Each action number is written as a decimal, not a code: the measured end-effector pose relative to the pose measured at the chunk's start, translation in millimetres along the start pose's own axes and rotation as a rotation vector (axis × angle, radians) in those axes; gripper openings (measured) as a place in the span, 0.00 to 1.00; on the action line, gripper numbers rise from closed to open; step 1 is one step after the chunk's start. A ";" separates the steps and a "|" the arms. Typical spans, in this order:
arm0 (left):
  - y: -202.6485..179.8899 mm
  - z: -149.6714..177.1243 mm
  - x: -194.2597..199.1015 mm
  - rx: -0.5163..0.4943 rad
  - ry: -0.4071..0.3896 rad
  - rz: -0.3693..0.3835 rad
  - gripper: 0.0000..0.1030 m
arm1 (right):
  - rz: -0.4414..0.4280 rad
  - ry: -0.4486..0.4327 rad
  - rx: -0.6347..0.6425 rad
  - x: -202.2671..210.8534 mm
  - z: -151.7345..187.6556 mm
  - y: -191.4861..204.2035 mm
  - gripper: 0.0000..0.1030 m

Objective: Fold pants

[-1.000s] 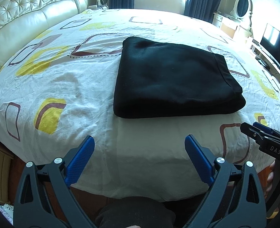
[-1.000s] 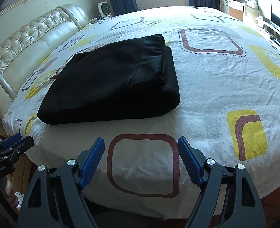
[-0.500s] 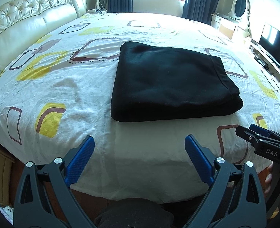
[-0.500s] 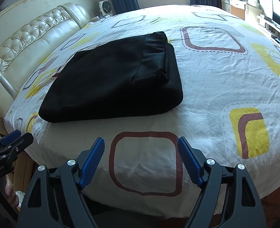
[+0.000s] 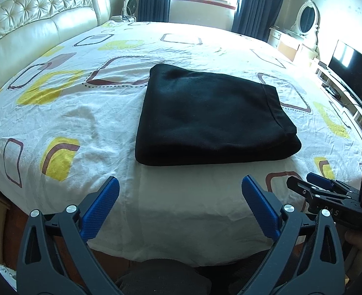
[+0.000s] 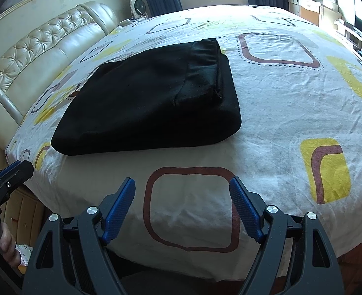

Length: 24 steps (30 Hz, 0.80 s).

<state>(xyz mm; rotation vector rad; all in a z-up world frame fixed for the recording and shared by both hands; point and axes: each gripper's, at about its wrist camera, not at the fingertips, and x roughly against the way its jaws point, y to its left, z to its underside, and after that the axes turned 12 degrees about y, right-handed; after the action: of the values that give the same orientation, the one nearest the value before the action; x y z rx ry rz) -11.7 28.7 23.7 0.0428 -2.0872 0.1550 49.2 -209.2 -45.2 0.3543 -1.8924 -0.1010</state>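
Observation:
Black pants (image 5: 210, 118) lie folded in a flat rectangular stack on the bed, waistband on top at the right end; they also show in the right wrist view (image 6: 151, 98). My left gripper (image 5: 179, 184) is open and empty, held back at the bed's near edge, apart from the pants. My right gripper (image 6: 182, 186) is open and empty, also at the near edge, to the right of the left one. Each gripper appears from the side in the other's view: the right one (image 5: 311, 186), the left one (image 6: 11, 172).
The bed sheet (image 5: 82, 113) is white with yellow and brown squares. A cream tufted headboard (image 5: 33, 32) is at the left. A television (image 5: 353, 71), a dresser with an oval mirror (image 5: 306, 19) and a low shelf stand at the right. A small fan (image 5: 129, 6) stands by the window.
Both grippers have drawn back slightly and tilted up, so the pants sit a little lower and farther in view. The pants have not moved. Both stay open.

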 end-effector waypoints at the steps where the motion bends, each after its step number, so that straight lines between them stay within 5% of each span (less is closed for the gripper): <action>1: -0.8 0.2 0.3 -0.004 0.002 0.008 0.97 | -0.001 0.001 -0.001 -0.2 0.0 -0.4 0.76; 9: -3.0 0.4 -2.6 0.011 0.027 -0.007 0.97 | -0.011 0.010 -0.001 -2.0 0.2 -1.1 0.76; 15: -5.5 1.2 -1.4 0.042 0.013 -0.220 0.97 | -0.017 0.014 -0.001 -2.6 0.8 -0.4 0.76; 20: -0.6 -5.8 0.5 0.013 0.037 -0.110 0.97 | -0.027 0.026 -0.015 -3.4 1.0 -3.5 0.76; 24: 4.1 -20.2 -4.7 0.011 0.045 -0.123 0.97 | -0.039 0.020 -0.018 1.9 -2.8 -5.8 0.76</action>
<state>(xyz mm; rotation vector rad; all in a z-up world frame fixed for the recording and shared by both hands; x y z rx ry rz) 7.7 35.3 29.2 0.1723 -2.0326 0.0919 52.4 -215.0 -44.0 0.3785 -1.8640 -0.1404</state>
